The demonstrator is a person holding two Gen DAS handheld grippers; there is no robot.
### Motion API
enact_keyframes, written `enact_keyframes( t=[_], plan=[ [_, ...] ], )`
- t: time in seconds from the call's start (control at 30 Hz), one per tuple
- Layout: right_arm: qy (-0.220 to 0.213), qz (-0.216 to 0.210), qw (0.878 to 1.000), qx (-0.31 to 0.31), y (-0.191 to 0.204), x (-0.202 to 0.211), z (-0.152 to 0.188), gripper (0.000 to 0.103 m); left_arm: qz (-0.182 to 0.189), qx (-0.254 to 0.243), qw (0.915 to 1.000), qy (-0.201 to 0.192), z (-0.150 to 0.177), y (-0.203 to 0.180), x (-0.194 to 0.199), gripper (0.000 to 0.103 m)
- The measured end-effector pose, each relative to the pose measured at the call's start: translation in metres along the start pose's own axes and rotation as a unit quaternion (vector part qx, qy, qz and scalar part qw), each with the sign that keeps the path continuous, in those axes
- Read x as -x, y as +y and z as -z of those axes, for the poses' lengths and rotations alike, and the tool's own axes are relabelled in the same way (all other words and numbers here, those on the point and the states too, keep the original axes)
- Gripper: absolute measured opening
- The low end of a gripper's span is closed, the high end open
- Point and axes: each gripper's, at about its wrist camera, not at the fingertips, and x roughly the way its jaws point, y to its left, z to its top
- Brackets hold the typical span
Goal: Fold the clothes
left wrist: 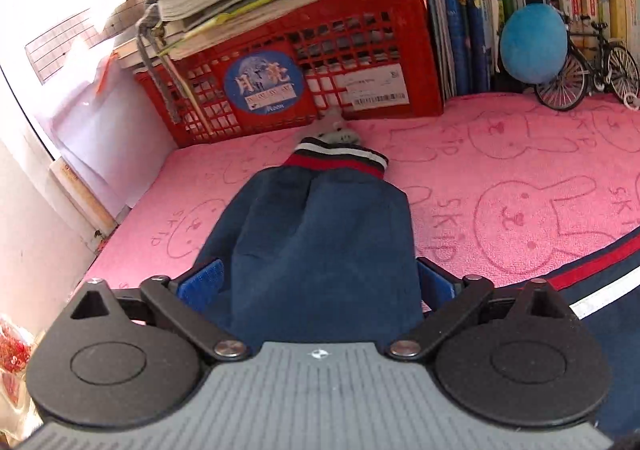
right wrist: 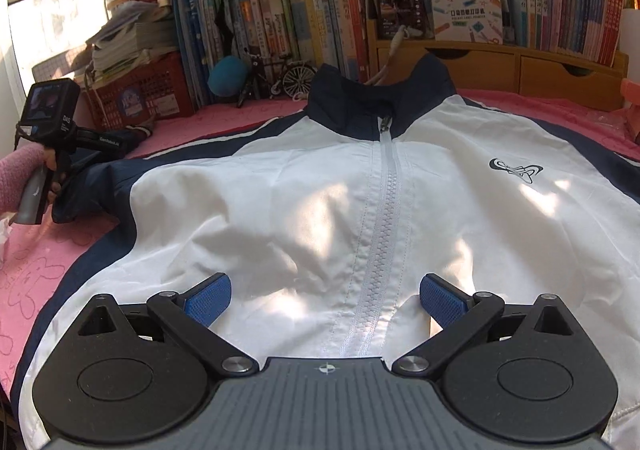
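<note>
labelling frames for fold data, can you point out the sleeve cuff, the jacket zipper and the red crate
sleeve cuff (left wrist: pixel 344 160), left wrist view, on the red striped ribbing.
jacket zipper (right wrist: pixel 378 226), right wrist view, midway along the white teeth.
red crate (left wrist: pixel 332 102), left wrist view, on its front lattice wall.

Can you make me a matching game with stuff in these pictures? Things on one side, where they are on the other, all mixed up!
Things:
1. red plastic crate
2. small black model bicycle
3. striped red, white and navy sleeve cuff
4. white zip

Places:
A. running down the middle of the white and navy jacket
B. under a stack of papers
C. at the far end of the navy sleeve between the left tongs
D. beside a round blue plush ball

Pairs: 1-B, 2-D, 3-C, 4-A
</note>
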Motion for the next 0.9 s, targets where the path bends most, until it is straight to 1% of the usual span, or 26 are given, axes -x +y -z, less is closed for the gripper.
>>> enact_keyframes(
  t=[0.03, 0.07, 0.1, 0.13, 0.2, 0.3, 0.33, 0.37, 0.4, 0.47, 0.53, 0.57, 0.6, 0.67, 0.7, 0.73, 0.77, 0.83, 0.9],
  plan=[
    [0.0, 0.007, 1.0, 0.012, 0.004, -0.001, 0.002, 0.102, 0.002, 0.001, 1.0, -0.003, -0.003, -0.004, -0.001, 0.083],
    [-0.001, 0.015, 1.0, 0.024, 0.008, -0.001, 0.004, 0.102, 0.01, 0.006, 0.9999, 0.002, -0.007, -0.005, -0.004, 0.062],
    [0.0, 0.019, 0.999, 0.034, 0.011, -0.001, 0.005, 0.102, 0.011, 0.016, 0.9997, 0.015, -0.011, -0.005, -0.006, 0.042],
    [0.001, 0.022, 0.999, 0.043, 0.015, -0.002, 0.006, 0.102, 0.012, 0.026, 0.9993, 0.025, -0.016, -0.004, -0.006, 0.036],
    [0.005, 0.025, 0.998, 0.051, 0.017, -0.003, 0.009, 0.103, 0.03, 0.046, 0.9985, 0.01, -0.025, 0.007, 0.004, 0.019],
    [0.007, 0.02, 0.999, 0.047, 0.015, -0.003, 0.009, 0.103, 0.059, 0.078, 0.9951, -0.015, -0.039, 0.025, 0.02, 0.013],
    [0.007, 0.02, 0.999, 0.047, 0.015, -0.003, 0.009, 0.103, 0.089, 0.105, 0.9899, -0.033, -0.042, 0.038, 0.031, 0.013],
    [0.007, 0.02, 0.999, 0.047, 0.015, -0.003, 0.008, 0.103, 0.122, 0.135, 0.9818, -0.056, -0.043, 0.053, 0.043, 0.013],
    [0.007, 0.021, 0.999, 0.047, 0.015, -0.003, 0.008, 0.103, 0.159, 0.165, 0.9697, -0.084, -0.043, 0.072, 0.057, 0.013],
    [0.008, 0.02, 0.999, 0.047, 0.014, -0.003, 0.008, 0.103, 0.235, 0.218, 0.9368, -0.141, -0.036, 0.112, 0.082, 0.013],
    [0.008, 0.02, 0.999, 0.047, 0.014, -0.003, 0.008, 0.103, 0.285, 0.256, 0.9064, -0.179, -0.025, 0.148, 0.09, 0.014],
    [0.008, 0.02, 0.999, 0.047, 0.014, -0.003, 0.008, 0.103, 0.309, 0.274, 0.889, -0.198, -0.02, 0.166, 0.095, 0.016],
    [0.008, 0.02, 0.999, 0.047, 0.014, -0.003, 0.009, 0.103, 0.326, 0.29, 0.8742, -0.212, -0.015, 0.183, 0.098, 0.019],
    [0.009, 0.019, 0.999, 0.047, 0.014, -0.002, 0.008, 0.103, 0.257, 0.285, 0.907, -0.174, -0.007, 0.194, 0.09, 0.019],
    [0.009, 0.018, 0.999, 0.048, 0.014, -0.002, 0.008, 0.103, 0.224, 0.284, 0.9212, -0.144, -0.001, 0.197, 0.081, 0.018],
    [0.009, 0.017, 0.999, 0.048, 0.014, -0.002, 0.007, 0.103, 0.2, 0.291, 0.9291, -0.11, 0.008, 0.199, 0.068, 0.018],
    [0.01, 0.017, 0.999, 0.048, 0.014, -0.001, 0.007, 0.103, 0.178, 0.298, 0.9347, -0.076, 0.017, 0.201, 0.056, 0.018],
    [0.01, 0.015, 0.999, 0.049, 0.014, -0.001, 0.006, 0.103, 0.163, 0.316, 0.934, -0.033, 0.039, 0.202, 0.036, 0.017],
    [0.01, 0.013, 0.999, 0.049, 0.014, 0.0, 0.004, 0.103, 0.149, 0.333, 0.9311, 0.01, 0.061, 0.202, 0.016, 0.019]
  ],
)
